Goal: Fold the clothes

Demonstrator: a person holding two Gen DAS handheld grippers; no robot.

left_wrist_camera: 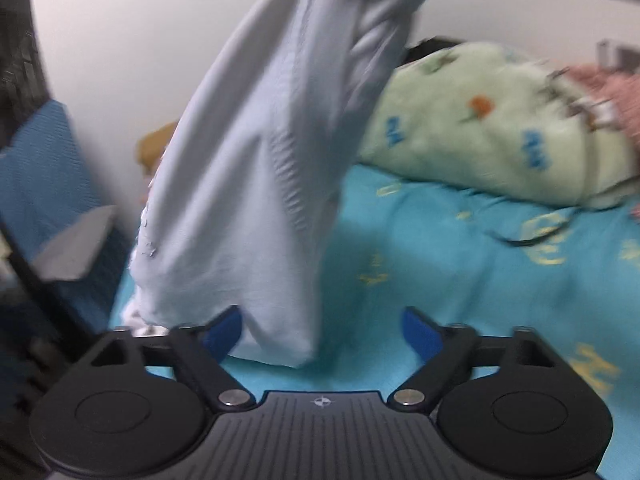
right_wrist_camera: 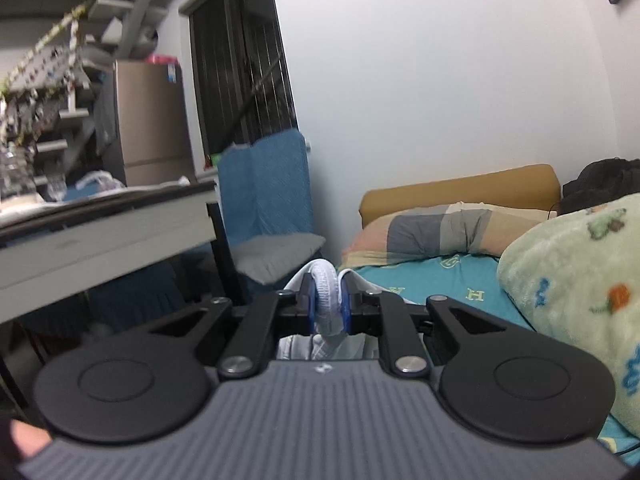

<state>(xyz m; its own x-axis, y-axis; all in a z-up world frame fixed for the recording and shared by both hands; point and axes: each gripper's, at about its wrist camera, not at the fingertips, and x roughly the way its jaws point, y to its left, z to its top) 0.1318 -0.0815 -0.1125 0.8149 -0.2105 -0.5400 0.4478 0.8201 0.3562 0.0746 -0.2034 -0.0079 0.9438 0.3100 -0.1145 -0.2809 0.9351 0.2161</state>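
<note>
A pale blue garment [left_wrist_camera: 260, 160] hangs in a long drape from the top of the left wrist view down to the turquoise bed sheet [left_wrist_camera: 460, 260]. Its lower corner sits between the fingers of my left gripper [left_wrist_camera: 322, 316], close to the left pad; the jaws stand apart and do not press on it. My right gripper [right_wrist_camera: 328, 308] is held up and nearly level, shut on the garment's ribbed edge [right_wrist_camera: 324, 276], which bulges up between the blue pads. More of the cloth hangs below it, mostly hidden.
A green fleece blanket [left_wrist_camera: 480, 132] is heaped on the right of the bed, and a striped pillow [right_wrist_camera: 432, 232] lies at the headboard. A blue-covered chair [right_wrist_camera: 264, 184] with a grey cushion and a desk [right_wrist_camera: 100, 232] stand left of the bed.
</note>
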